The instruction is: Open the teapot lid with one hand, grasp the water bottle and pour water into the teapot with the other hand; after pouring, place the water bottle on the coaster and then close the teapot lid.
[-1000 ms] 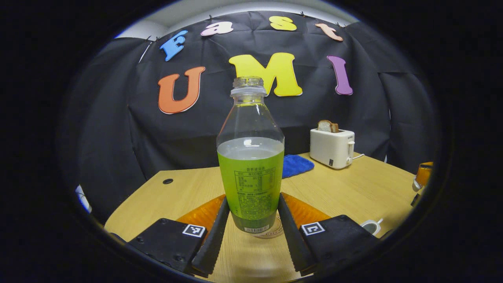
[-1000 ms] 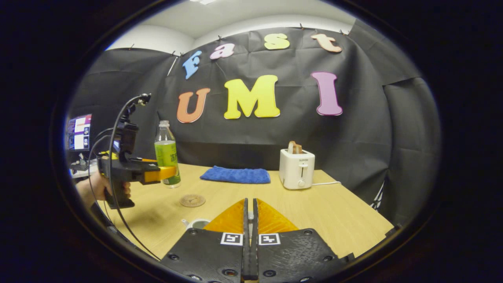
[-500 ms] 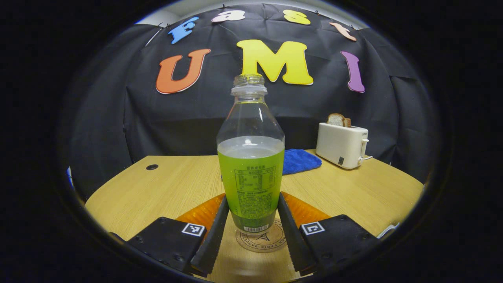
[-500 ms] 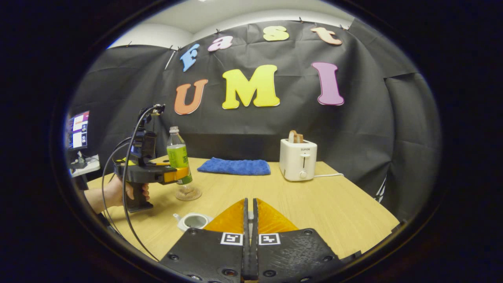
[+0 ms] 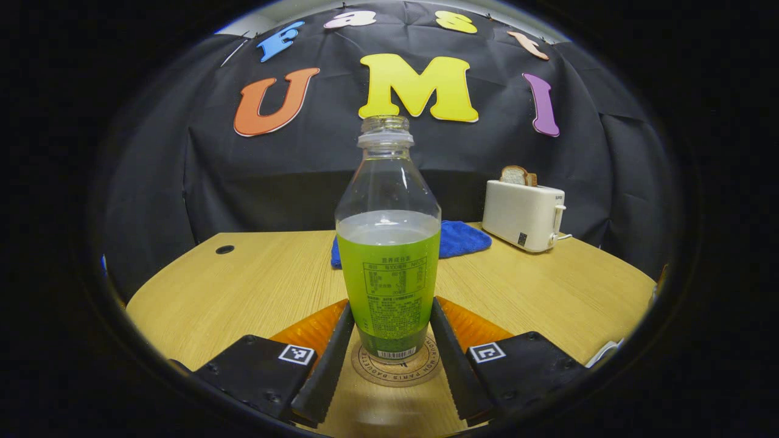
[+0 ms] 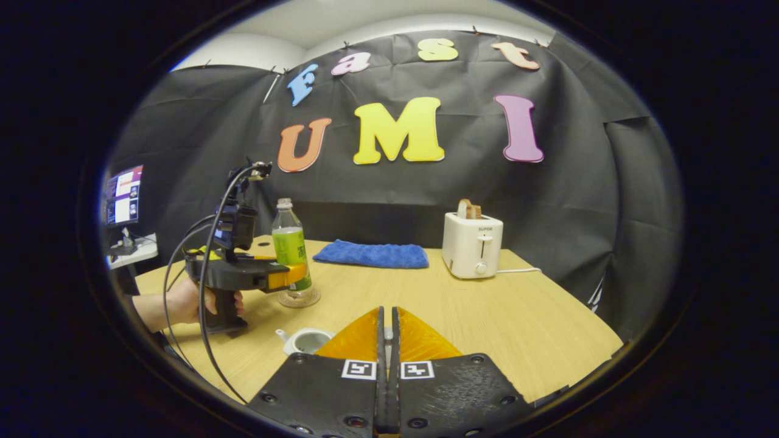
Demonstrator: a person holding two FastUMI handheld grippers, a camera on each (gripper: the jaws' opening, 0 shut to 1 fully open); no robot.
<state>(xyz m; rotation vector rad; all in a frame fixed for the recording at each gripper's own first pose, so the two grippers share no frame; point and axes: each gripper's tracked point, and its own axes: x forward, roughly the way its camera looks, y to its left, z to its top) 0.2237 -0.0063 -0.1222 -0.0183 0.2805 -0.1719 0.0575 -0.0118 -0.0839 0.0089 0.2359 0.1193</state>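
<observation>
Green-labelled water bottle (image 5: 388, 267) stays clamped in your left tool (image 5: 389, 340), but its base has now come down onto the coaster (image 5: 398, 368). Release next. Your right tool (image 6: 387, 340) is pressed together; what it pinches, you cannot tell, above the open teapot (image 6: 304, 339).

— What carries everything?
— A light wooden table (image 6: 487, 322) with a small dark hole (image 5: 224, 249) near its far left corner.
— And what sits on it?
— A folded blue cloth (image 6: 371, 254) near the back, a white toaster (image 6: 472, 244) just to its right, a round coaster (image 5: 398, 368) with the water bottle (image 5: 388, 267) seemingly resting on it, and an open white teapot (image 6: 303, 340) close by.
</observation>
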